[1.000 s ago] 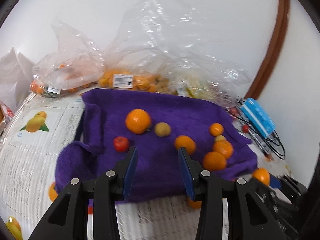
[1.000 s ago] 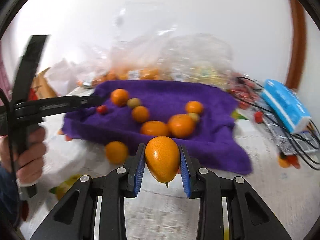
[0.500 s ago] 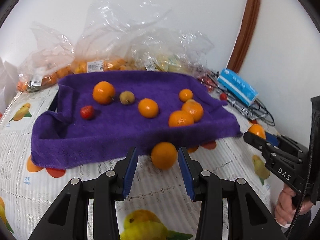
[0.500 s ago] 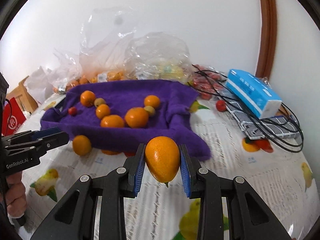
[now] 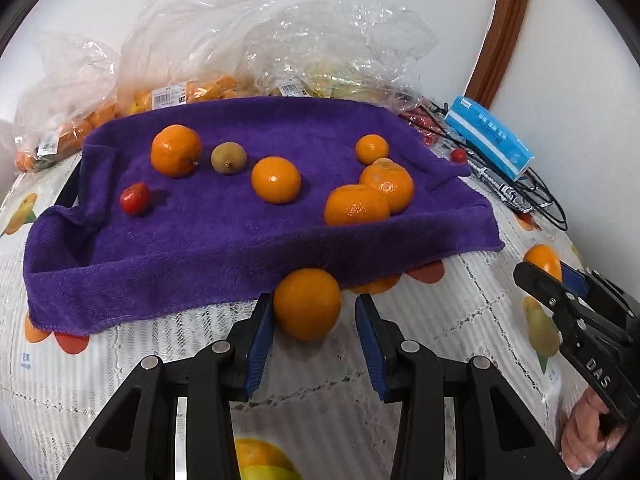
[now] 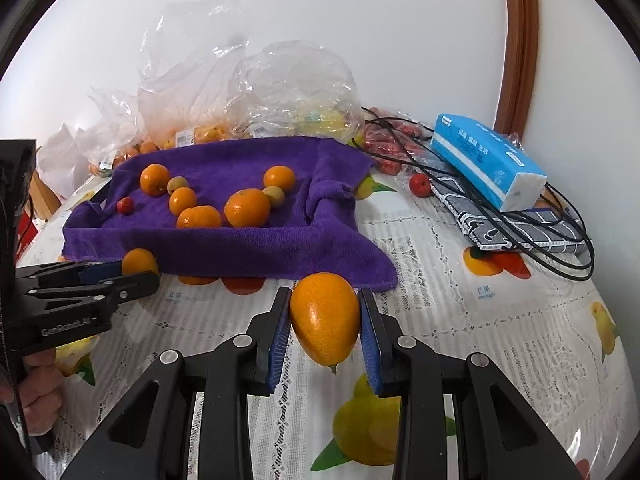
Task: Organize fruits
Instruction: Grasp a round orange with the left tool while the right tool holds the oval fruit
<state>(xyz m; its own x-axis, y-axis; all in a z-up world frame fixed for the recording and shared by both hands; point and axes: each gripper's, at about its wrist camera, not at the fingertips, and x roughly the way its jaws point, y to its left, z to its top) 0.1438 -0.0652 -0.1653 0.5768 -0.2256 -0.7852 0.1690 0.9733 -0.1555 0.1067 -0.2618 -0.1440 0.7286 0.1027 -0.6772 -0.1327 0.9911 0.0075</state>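
A purple towel (image 5: 200,248) covers a tray and carries several oranges, a small red fruit (image 5: 135,199) and a brownish-green fruit (image 5: 228,157). A loose orange (image 5: 307,304) lies on the tablecloth just in front of the towel's edge. My left gripper (image 5: 314,300) is open around it: the left pad is close to the orange and the right pad stands clear of it. In the right wrist view that gripper (image 6: 120,276) reaches in from the left beside the same orange (image 6: 139,262). My right gripper (image 6: 325,294) is shut on an oval orange fruit (image 6: 325,318), held above the tablecloth.
Clear plastic bags of fruit (image 5: 192,92) line the wall behind the towel. A blue tissue pack (image 6: 488,160), black cables (image 6: 520,236), a patterned pouch (image 6: 520,232) and small red fruits (image 6: 420,185) lie to the right. The white tablecloth (image 6: 460,320) has printed fruit.
The left gripper drew back from over the towel and sank to the loose orange, which now sits between its jaws. The right gripper swung a little and kept its fruit.
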